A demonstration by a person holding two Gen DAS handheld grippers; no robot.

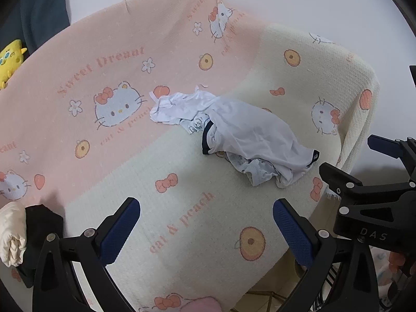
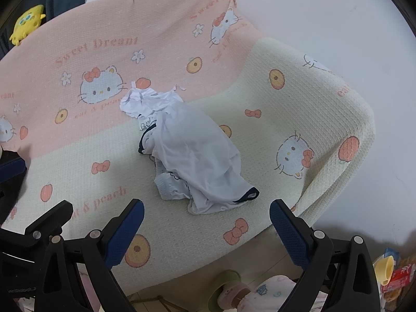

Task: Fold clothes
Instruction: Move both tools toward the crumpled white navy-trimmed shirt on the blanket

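Observation:
A crumpled pale blue-white garment (image 1: 234, 132) (image 2: 192, 153) with dark navy trim and a small printed figure lies in a heap in the middle of a pink and cream cartoon-cat blanket (image 1: 91, 83) (image 2: 286, 109). My left gripper (image 1: 206, 230) hovers open over the blanket's near edge, short of the garment, with nothing between its blue pads. My right gripper (image 2: 206, 226) is also open and empty, just in front of the garment's nearest corner. The right gripper's black body (image 1: 374, 202) shows at the right of the left wrist view.
A yellow plush toy (image 1: 10, 59) (image 2: 27, 23) sits past the blanket's far left edge. A cream puffy item and a black cloth (image 1: 39, 223) lie at the near left. Toys and packets (image 2: 390, 273) sit on the floor below the blanket's front edge.

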